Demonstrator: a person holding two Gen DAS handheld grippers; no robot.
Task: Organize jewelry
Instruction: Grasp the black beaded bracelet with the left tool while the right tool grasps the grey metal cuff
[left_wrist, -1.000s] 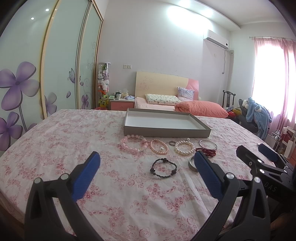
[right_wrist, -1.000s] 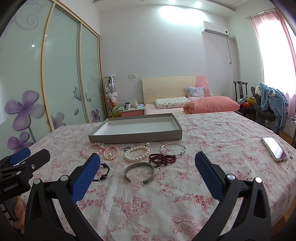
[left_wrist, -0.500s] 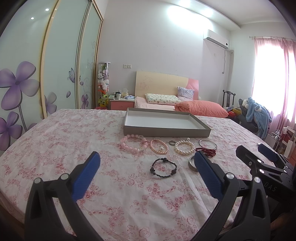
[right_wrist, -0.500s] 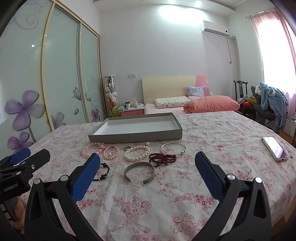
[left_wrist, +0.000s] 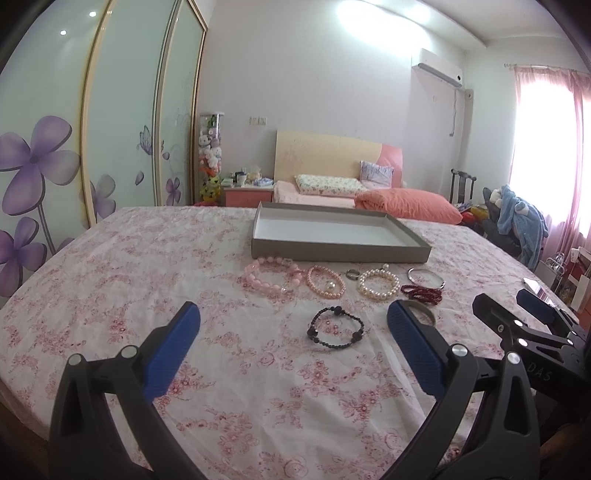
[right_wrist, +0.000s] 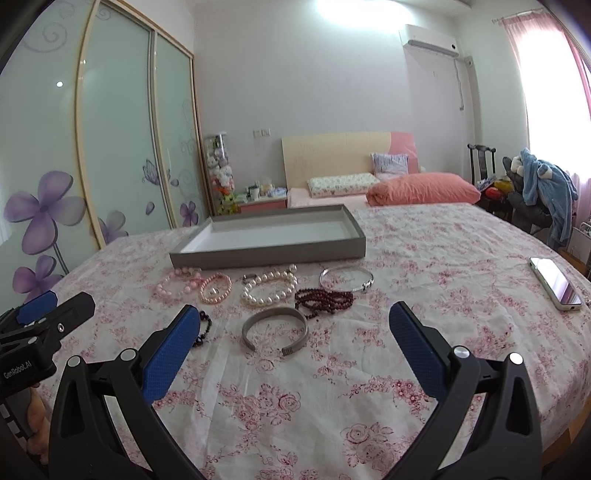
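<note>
Holding unchanged from earlier frames, left gripper (left_wrist: 293, 325) and right gripper (right_wrist: 295, 325) both spread wide, gripping nothing. Black bead bracelet (left_wrist: 335, 328) lies just beyond left fingertips; silver cuff (right_wrist: 275, 329) just beyond right's, gray tray (right_wrist: 269, 254) farther.

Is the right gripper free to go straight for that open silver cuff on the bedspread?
Probably yes: the right gripper is open, empty, and the silver cuff lies right ahead with nothing on it.

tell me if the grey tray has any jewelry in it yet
Empty. The grey tray shows only bare white floor in both views; the bracelets, such as the pearl bracelet, lie on the bedspread in front of it.
</note>
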